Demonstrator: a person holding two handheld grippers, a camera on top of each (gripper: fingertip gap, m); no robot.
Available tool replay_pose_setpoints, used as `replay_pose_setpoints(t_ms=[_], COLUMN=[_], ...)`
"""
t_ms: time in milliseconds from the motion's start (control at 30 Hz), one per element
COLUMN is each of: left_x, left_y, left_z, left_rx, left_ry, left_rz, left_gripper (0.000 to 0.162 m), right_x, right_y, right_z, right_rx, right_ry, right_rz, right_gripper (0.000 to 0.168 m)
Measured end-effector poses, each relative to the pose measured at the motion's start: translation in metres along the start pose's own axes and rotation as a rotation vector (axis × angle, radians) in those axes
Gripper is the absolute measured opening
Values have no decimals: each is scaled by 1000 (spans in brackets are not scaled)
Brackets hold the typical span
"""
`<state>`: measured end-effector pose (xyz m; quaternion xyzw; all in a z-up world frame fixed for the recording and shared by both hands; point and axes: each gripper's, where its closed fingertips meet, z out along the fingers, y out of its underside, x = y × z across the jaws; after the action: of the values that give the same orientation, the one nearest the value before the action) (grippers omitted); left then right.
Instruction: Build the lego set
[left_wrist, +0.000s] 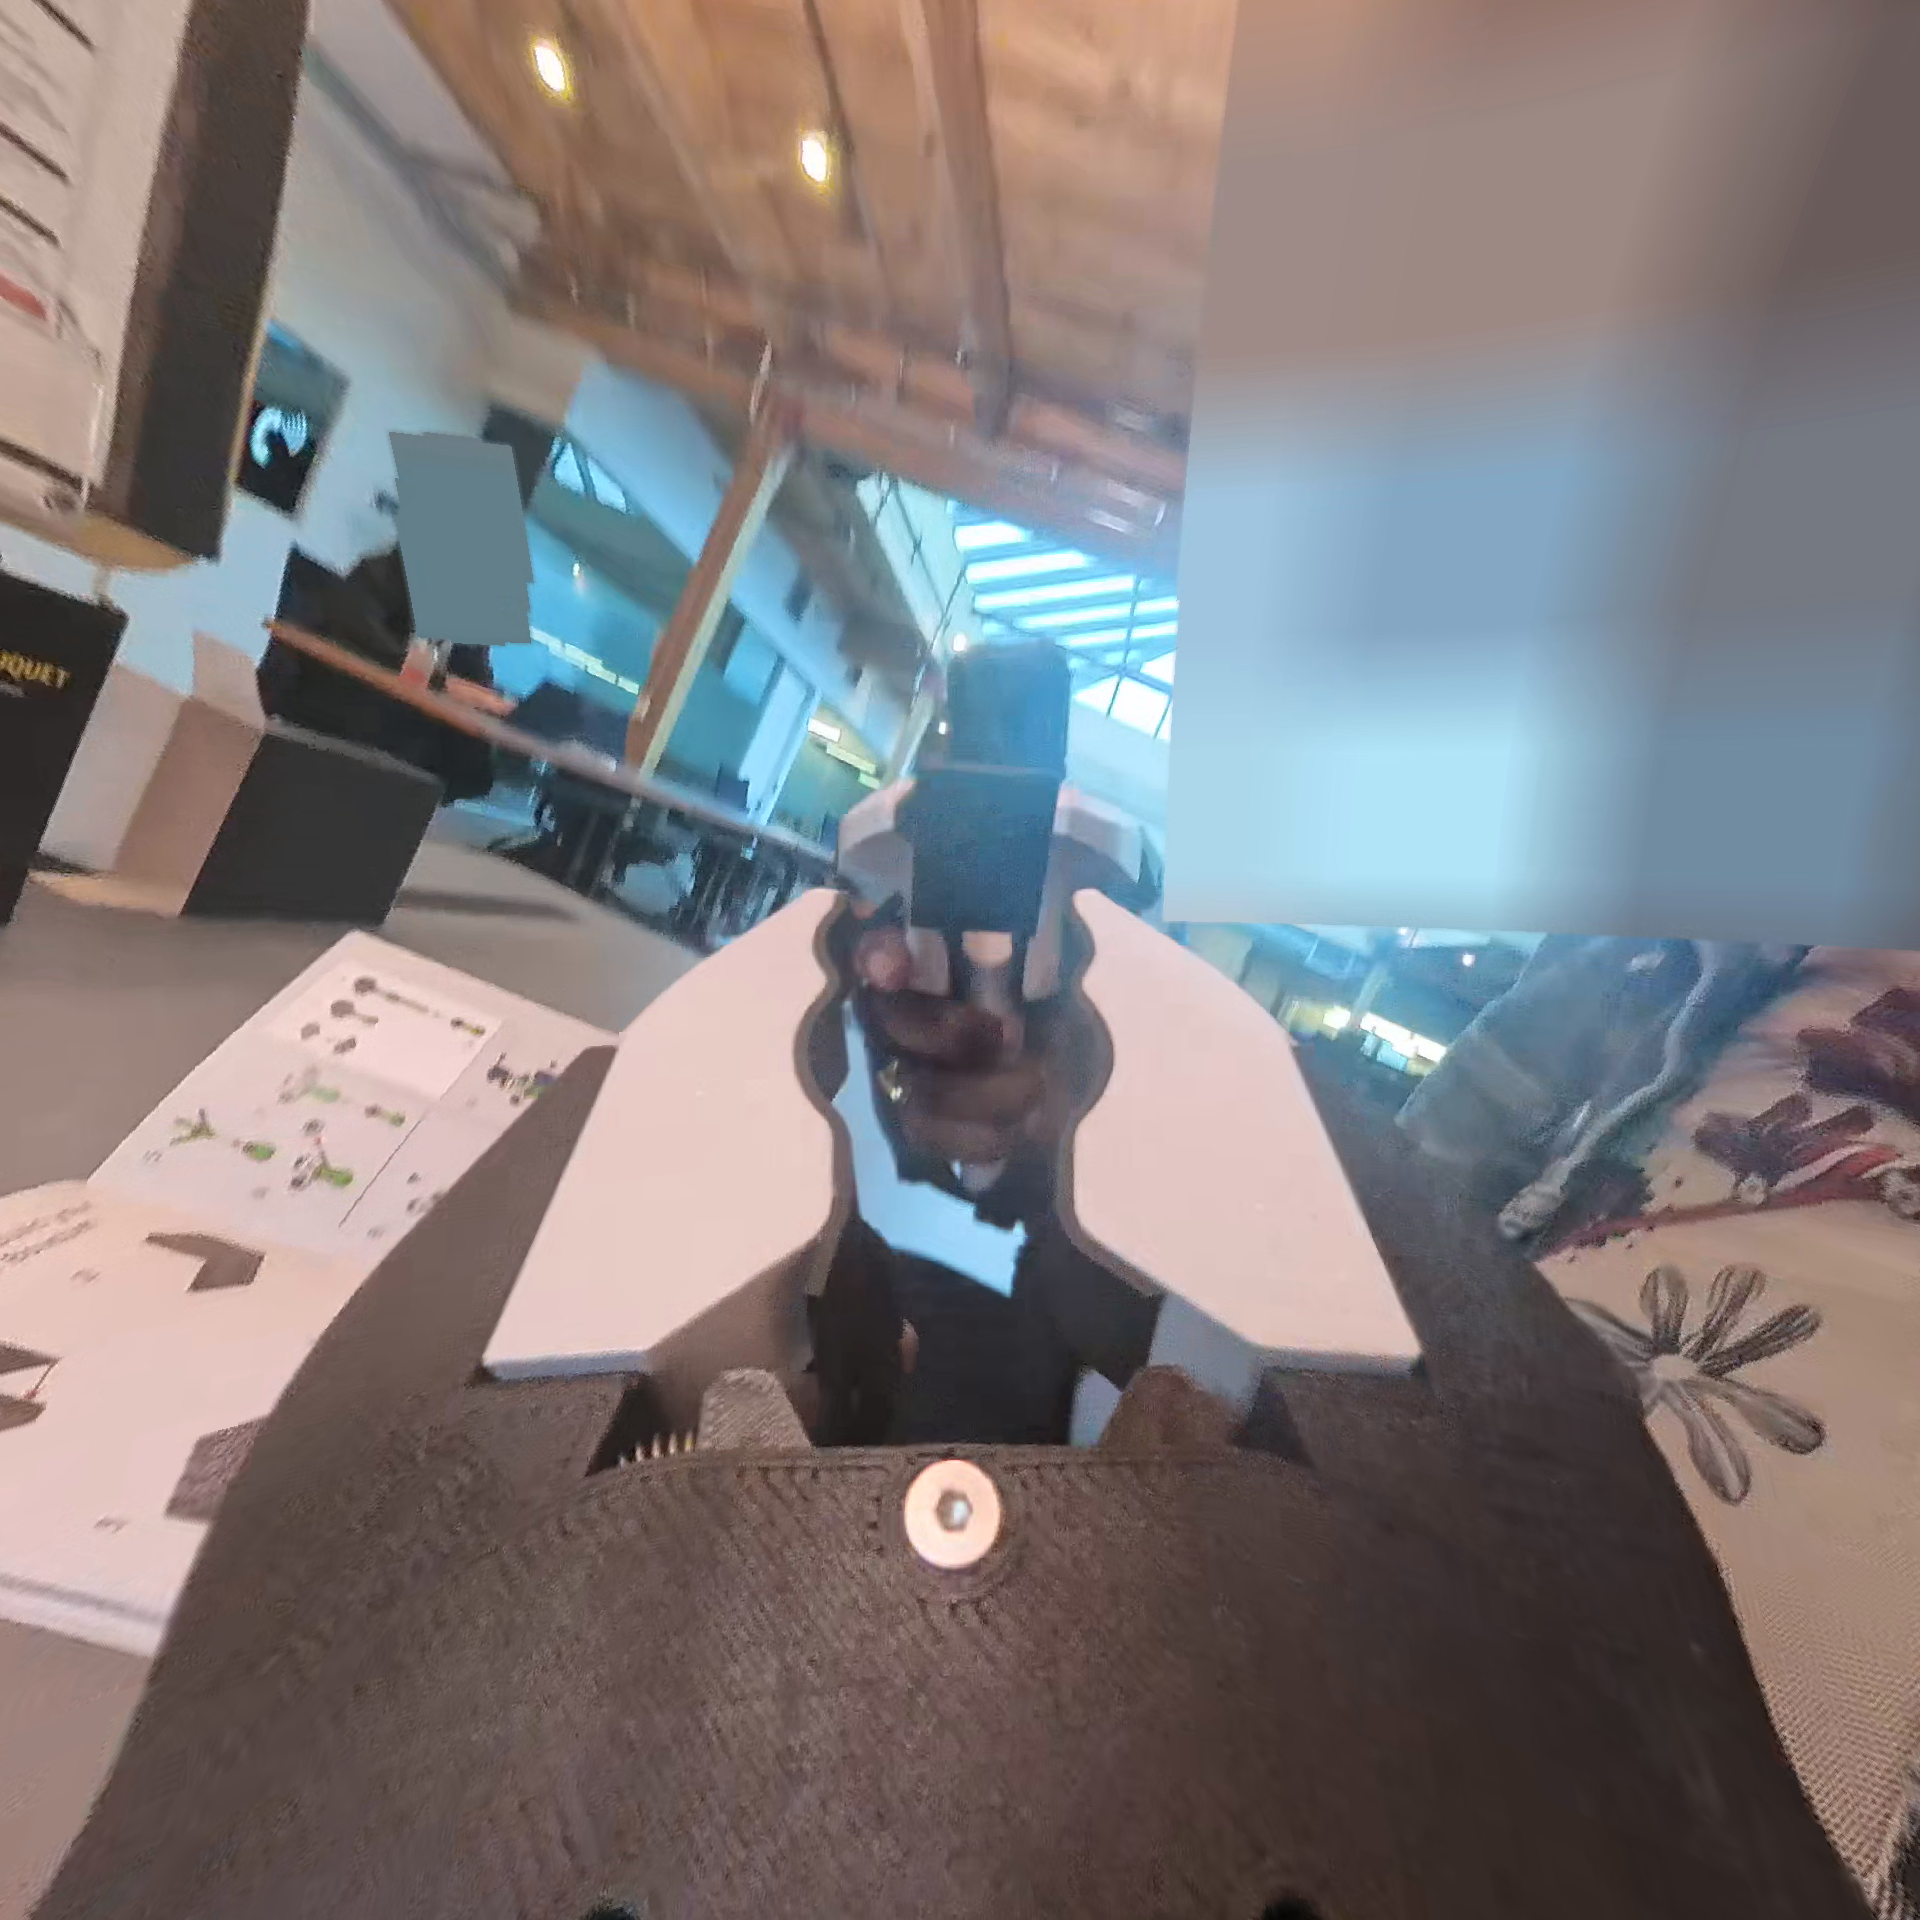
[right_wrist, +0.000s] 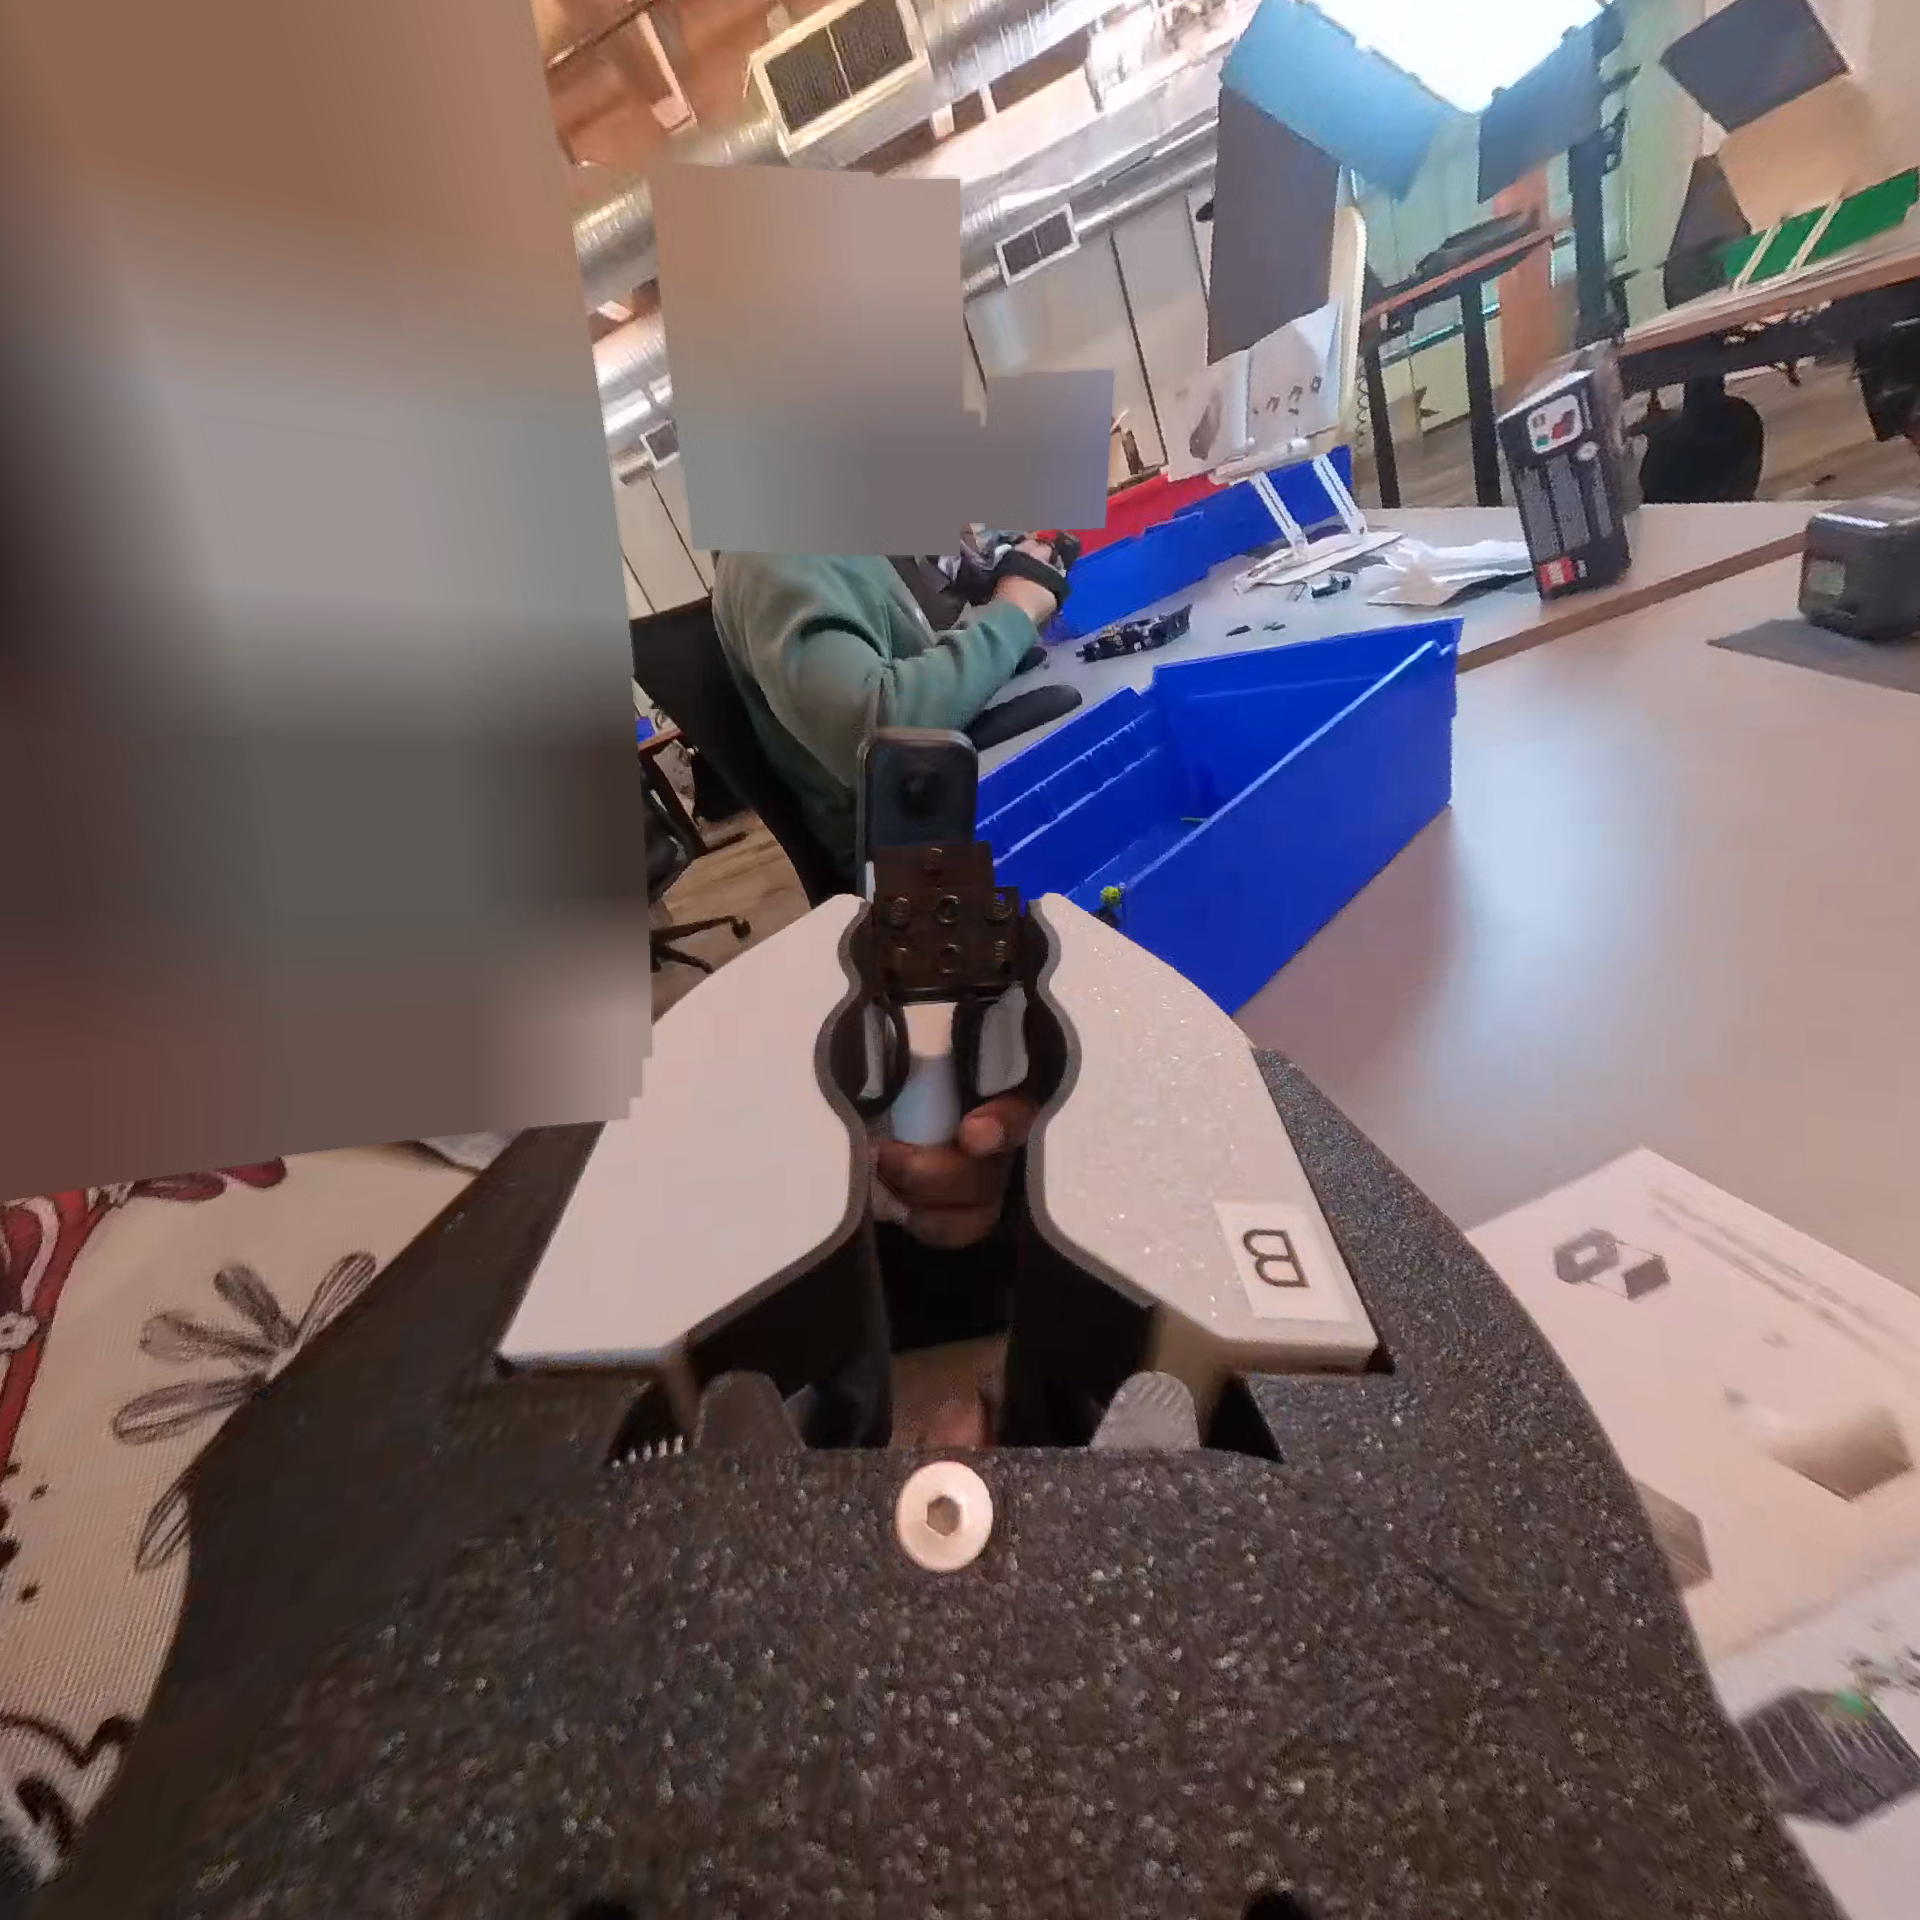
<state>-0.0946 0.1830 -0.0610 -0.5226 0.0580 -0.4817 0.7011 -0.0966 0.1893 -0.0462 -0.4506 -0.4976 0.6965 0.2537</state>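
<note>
Both grippers are raised off the table and point at each other. In the left wrist view my left gripper has its white fingers a small gap apart with nothing between them. Through the gap I see the right gripper farther off, held by a hand. In the right wrist view my right gripper is likewise slightly open and empty, and the left gripper with its camera faces me. An open instruction booklet lies on the table; it also shows in the right wrist view. No loose Lego piece is close to either gripper.
Blue bins stand on the grey table, one holding a small green piece. A dark Lego box stands farther back. A person in a green sweater sits behind. Floral-patterned cloth is close by.
</note>
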Motion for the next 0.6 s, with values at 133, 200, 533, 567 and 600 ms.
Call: replay_pose_setpoints(t_ms=[133,200,533,567,600], left_x=[2,6,10,10,10], left_y=[-5,-7,-11,-11,-12], left_z=[-3,-5,-11,-11,-12], left_rx=[14,36,52,46,43], left_ry=[-5,14,50,47,47], left_rz=[3,-5,2,7,11], left_gripper=[36,35,27,27,27], right_x=[-1,-3,-7,-7,-7], right_y=[2,2,5,4,4], right_z=[13,16,26,27,27], right_rx=[27,48,78,83,86], right_ry=[-18,-30,-56,-58,-64], right_rz=[30,50,89,91,94], right_gripper=[26,26,26,26,26])
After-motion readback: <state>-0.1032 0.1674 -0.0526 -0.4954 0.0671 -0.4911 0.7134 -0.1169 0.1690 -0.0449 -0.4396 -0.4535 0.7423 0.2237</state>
